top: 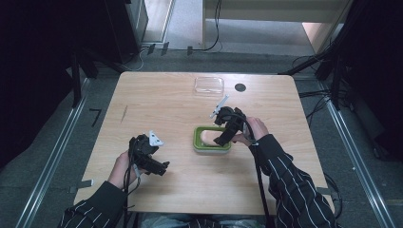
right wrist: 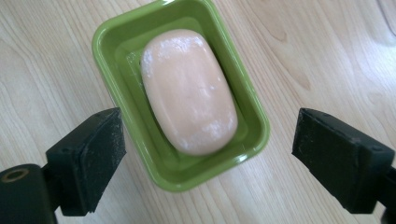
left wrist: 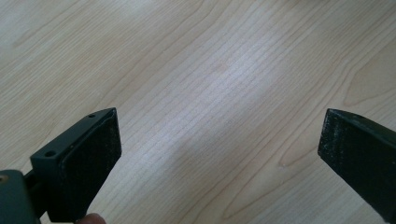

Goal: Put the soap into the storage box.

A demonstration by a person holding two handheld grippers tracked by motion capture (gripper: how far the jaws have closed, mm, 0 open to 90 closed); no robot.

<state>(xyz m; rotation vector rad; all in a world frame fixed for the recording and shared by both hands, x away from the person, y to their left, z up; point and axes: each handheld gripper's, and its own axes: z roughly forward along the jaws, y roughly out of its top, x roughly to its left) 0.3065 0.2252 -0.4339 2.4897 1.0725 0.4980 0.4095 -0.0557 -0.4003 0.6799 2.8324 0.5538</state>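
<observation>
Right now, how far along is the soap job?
Done, by the look of it: the soap bar lies inside the green dish on the table. In hand: nothing; the right claw is above the dish, jaws wide and clear of the soap, and the left claw is open over bare wood. Probably left: the clear lid at the far edge sits apart, not on the dish.

Table [top: 157, 102]: light wooden top with rounded corners and visible grain, standing on a grey floor. Directly on it: one green soap dish [top: 197, 140], rectangular with rounded corners, right of centre and towards the near half, holding a pale peach bar of soap [right wrist: 188, 91]; one clear plastic lid [top: 209, 85], lying flat near the far edge; one small dark round disc [top: 240, 87], just right of the lid, apart from it.
</observation>
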